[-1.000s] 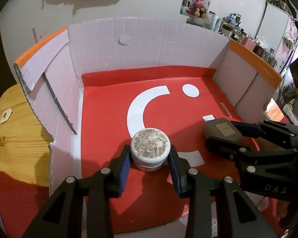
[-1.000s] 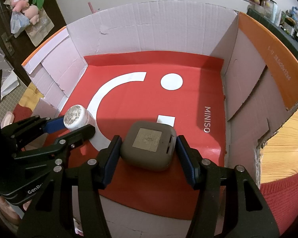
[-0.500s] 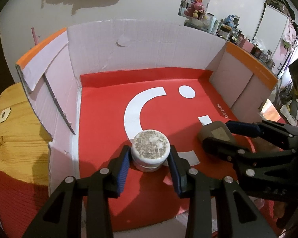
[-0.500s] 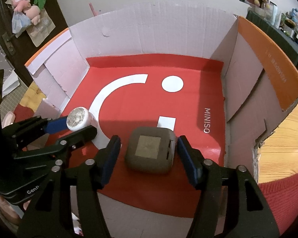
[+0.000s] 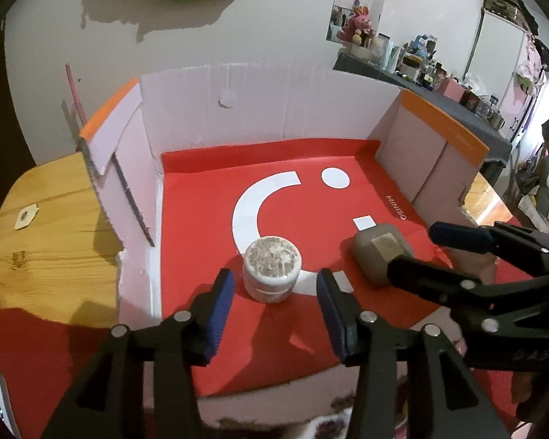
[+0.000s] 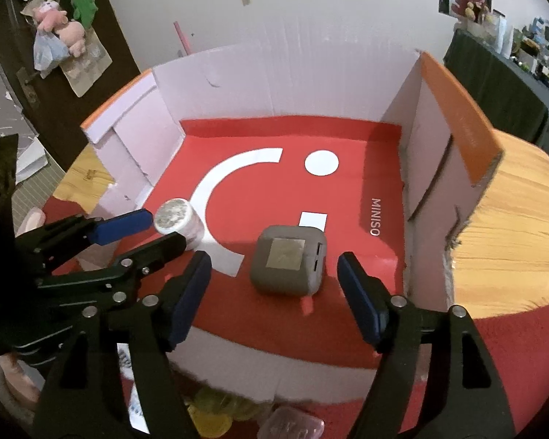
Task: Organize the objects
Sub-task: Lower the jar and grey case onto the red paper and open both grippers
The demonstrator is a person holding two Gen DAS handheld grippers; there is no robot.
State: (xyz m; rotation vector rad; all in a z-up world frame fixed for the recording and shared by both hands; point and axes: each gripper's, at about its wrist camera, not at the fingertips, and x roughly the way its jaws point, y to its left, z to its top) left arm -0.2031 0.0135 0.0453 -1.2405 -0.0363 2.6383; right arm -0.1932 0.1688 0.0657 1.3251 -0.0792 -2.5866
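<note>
a red sheet printed with a white arc, dot and squares is laid in a box of white walls edged in orange. a white jar with a speckled grey lid and a grey-brown case are seen on it, over a pale wooden worktop.
</note>
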